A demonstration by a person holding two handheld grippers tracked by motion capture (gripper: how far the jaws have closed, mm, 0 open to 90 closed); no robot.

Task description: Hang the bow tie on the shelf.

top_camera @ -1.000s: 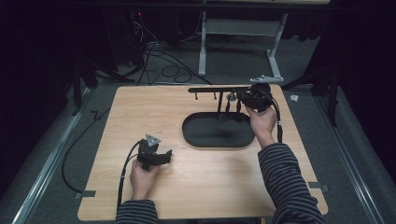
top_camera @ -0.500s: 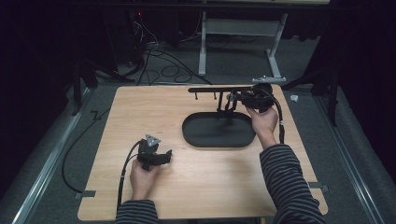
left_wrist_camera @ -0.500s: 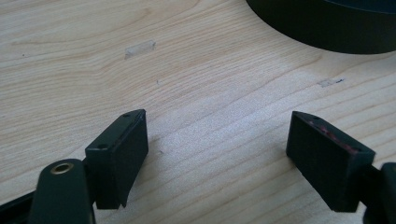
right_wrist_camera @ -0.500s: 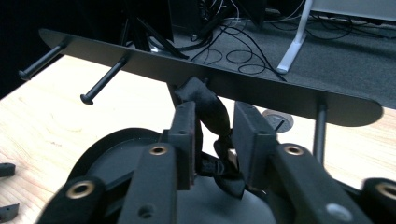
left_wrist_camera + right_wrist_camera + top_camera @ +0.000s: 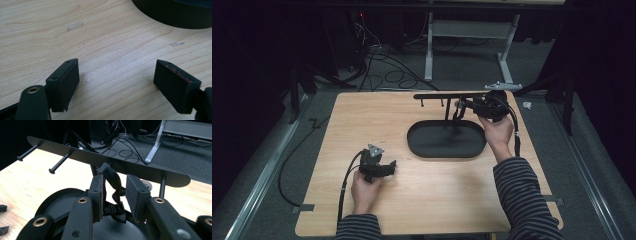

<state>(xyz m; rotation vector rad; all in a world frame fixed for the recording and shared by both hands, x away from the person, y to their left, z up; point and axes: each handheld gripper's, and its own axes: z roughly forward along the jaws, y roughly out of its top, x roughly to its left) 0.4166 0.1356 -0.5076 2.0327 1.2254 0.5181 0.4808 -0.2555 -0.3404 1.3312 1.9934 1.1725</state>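
A black stand with an oval base [image 5: 418,146] and a horizontal bar [image 5: 437,96] carrying pegs stands on the right half of the wooden table [image 5: 362,120]. My right gripper [image 5: 462,106] is held at the bar's right part. In the right gripper view a twisted black band [image 5: 113,178] hangs from under the bar [image 5: 140,171] and runs down between the jaws of the right gripper [image 5: 115,191], which stand narrowly apart without squeezing it. My left gripper [image 5: 391,167] rests on the table to the left of the base, open [image 5: 117,82] over bare wood.
Two free pegs [image 5: 60,161] stick out from the bar's left end. The base's wall [image 5: 175,15] lies just ahead of the left gripper. Cables [image 5: 382,65] and a white desk frame [image 5: 507,50] sit on the floor behind the table.
The right gripper has shifted slightly left along the bar toward the hanging band. The left gripper has stayed put.
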